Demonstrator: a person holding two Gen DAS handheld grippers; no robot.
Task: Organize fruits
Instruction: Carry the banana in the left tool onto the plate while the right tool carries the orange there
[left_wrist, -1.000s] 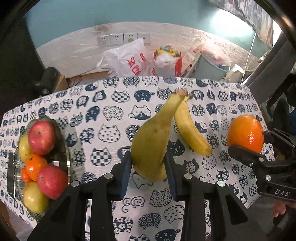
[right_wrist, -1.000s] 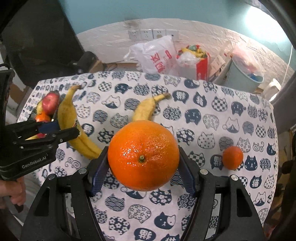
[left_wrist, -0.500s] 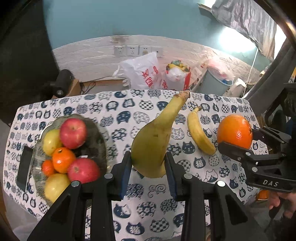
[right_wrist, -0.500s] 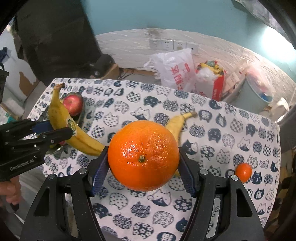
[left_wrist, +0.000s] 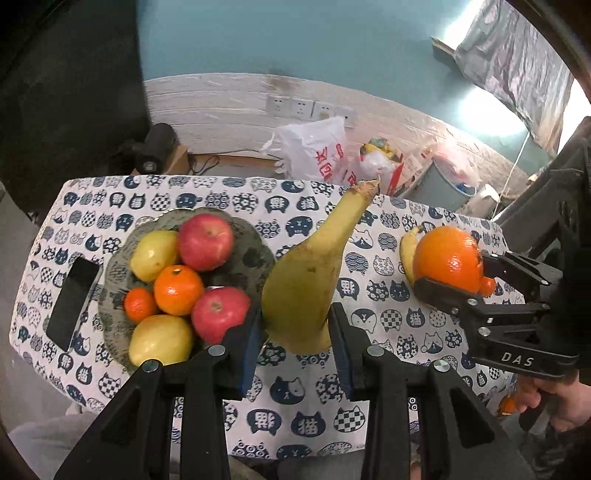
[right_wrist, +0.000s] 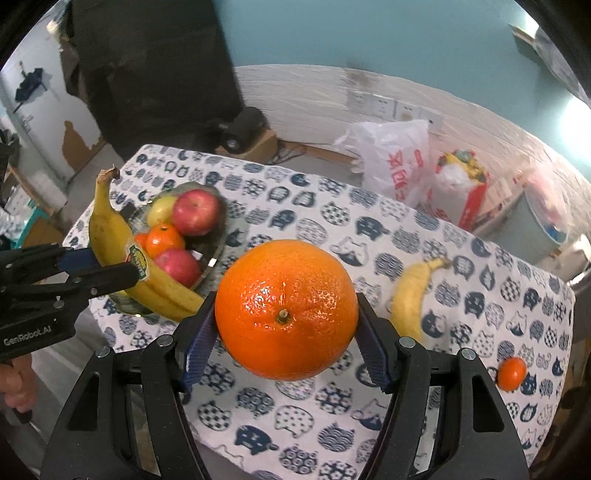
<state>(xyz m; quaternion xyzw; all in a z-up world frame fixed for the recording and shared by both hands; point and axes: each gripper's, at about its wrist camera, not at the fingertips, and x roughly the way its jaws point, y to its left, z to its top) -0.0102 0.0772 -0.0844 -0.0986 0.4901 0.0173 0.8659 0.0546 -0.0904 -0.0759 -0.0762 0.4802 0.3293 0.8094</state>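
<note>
My left gripper (left_wrist: 295, 325) is shut on a yellow banana (left_wrist: 314, 266), held stem-up above the cat-print tablecloth (left_wrist: 295, 391), just right of the fruit bowl (left_wrist: 255, 258). The bowl holds two red apples, two yellow fruits and two oranges. My right gripper (right_wrist: 286, 321) is shut on a large orange (right_wrist: 286, 295), in the air over the table's middle. The left wrist view shows that orange (left_wrist: 448, 260) and right gripper (left_wrist: 452, 271) to the right. In the right wrist view the left gripper (right_wrist: 92, 266) holds its banana (right_wrist: 110, 229) in front of the bowl (right_wrist: 218, 251).
A second banana (right_wrist: 410, 295) and a small mandarin (right_wrist: 511, 373) lie on the cloth to the right. A black phone (left_wrist: 74, 299) lies left of the bowl. Plastic bags (left_wrist: 317, 155) and a bin (left_wrist: 443, 188) stand beyond the table's far edge.
Both grippers have risen and moved left with their fruit. The bowl has come from the left edge toward the middle of the left wrist view. The grips are unchanged.
</note>
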